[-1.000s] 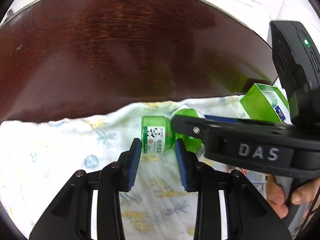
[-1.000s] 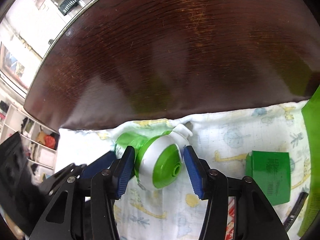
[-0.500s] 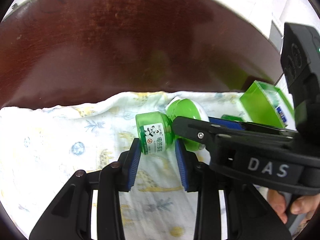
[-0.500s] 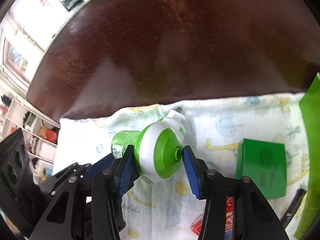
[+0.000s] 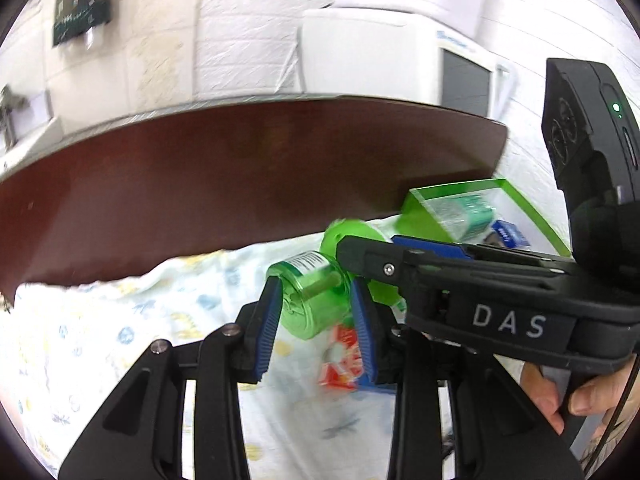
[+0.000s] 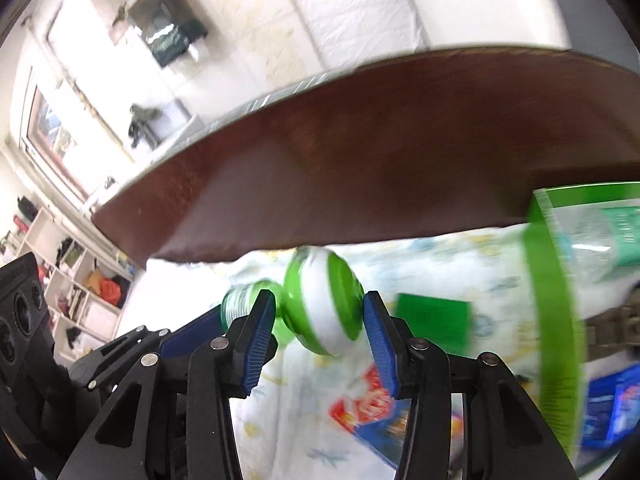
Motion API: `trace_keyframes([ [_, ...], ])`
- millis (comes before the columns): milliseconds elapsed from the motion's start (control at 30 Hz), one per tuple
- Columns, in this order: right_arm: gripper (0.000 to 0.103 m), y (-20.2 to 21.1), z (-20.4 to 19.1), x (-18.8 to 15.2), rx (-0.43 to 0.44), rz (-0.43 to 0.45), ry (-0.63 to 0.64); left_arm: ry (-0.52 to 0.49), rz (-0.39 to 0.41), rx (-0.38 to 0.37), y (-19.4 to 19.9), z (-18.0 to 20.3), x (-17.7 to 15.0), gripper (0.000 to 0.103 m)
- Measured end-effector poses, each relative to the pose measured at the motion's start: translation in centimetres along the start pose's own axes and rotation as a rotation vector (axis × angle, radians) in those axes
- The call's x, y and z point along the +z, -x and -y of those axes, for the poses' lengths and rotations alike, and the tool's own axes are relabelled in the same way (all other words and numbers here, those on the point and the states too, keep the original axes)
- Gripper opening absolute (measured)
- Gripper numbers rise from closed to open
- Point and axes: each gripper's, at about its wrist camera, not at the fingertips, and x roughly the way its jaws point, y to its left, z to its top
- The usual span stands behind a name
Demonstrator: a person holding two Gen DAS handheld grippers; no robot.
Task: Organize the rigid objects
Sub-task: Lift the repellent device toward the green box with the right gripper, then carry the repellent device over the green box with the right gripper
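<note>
A green and white plug-in repellent heater with a clear green bottle is held off the patterned cloth (image 5: 120, 340) between both grippers. My left gripper (image 5: 316, 320) is shut on the green bottle (image 5: 310, 304). My right gripper (image 6: 320, 334) is shut on the round green and white heater body (image 6: 324, 300), which also shows in the left wrist view (image 5: 352, 240). The bottle end peeks out at the left in the right wrist view (image 6: 244, 300). The right gripper's black body crosses the left wrist view (image 5: 500, 312).
A green-edged clear box (image 6: 560, 280) with items inside stands at the right, also in the left wrist view (image 5: 460, 208). A flat green box (image 6: 432, 320) and a red and blue packet (image 6: 372, 412) lie on the cloth. The dark wooden table (image 5: 240, 184) stretches beyond.
Both grippers have lifted the heater and bottle off the cloth and tilted upward, so the room wall now shows. The bottle's base now faces the left camera.
</note>
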Motion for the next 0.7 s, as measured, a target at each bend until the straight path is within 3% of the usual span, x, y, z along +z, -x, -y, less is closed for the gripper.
trace_keyframes([
  [367, 0.046, 9.5, 10.5, -0.9, -0.042, 0.137, -0.155, -0.199, -0.02, -0.078, -3.5, 12.5, 2.9, 0.033],
  [433, 0.045, 10.7, 12.4, -1.1, -0.043, 0.159, -0.192, -0.194, -0.036, -0.125, -4.1, 14.0, 3.6, 0.035],
  [700, 0.045, 13.7, 18.6, -1.7, -0.079, 0.222, -0.306, -0.26, -0.087, -0.171, -7.6, 19.4, 4.7, 0.033],
])
